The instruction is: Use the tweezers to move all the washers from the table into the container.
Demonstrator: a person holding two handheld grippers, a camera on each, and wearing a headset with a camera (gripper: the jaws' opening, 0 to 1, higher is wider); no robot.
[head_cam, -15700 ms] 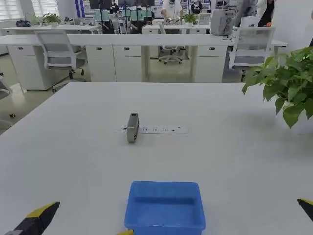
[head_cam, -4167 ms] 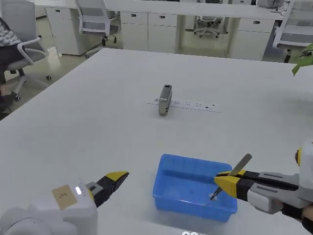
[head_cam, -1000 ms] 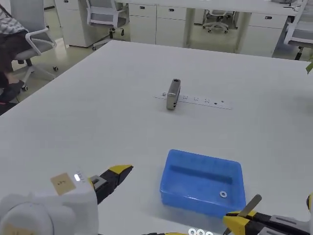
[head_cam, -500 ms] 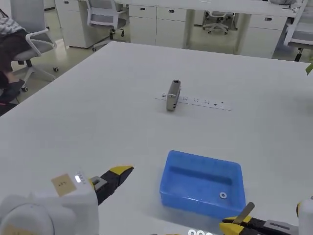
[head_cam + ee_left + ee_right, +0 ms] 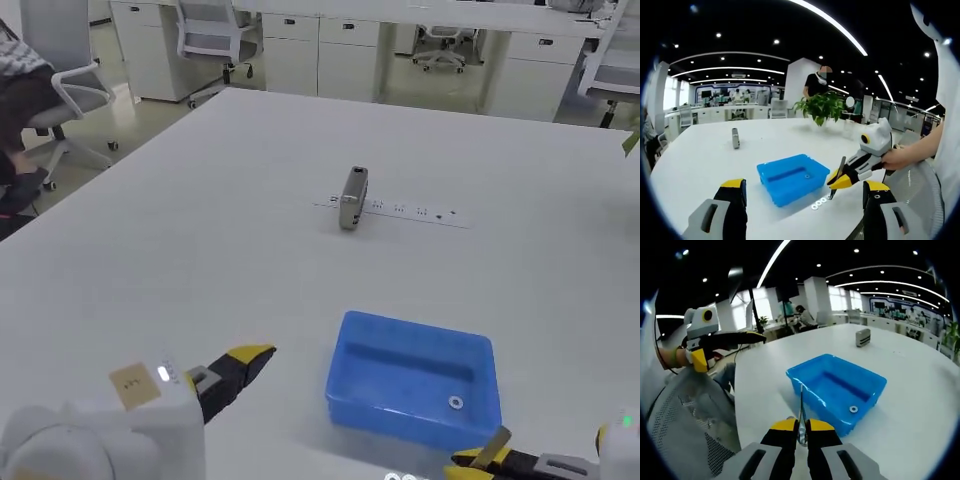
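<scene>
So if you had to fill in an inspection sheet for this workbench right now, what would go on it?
Surface: white table, mostly bare.
Job's things: blue container with one washer inside; more washers on the table beside it, toward the person; tweezers.
Clutter: power strip with a grey block at one end.
Grippers: right gripper shut on the tweezers; left gripper open, holding nothing.
Cables: nothing seen on the table.
Surroundings: office chairs, potted plant, a standing person.

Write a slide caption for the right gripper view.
Right hand-held gripper clamps tweezers beside blue container holding one washer.
</scene>
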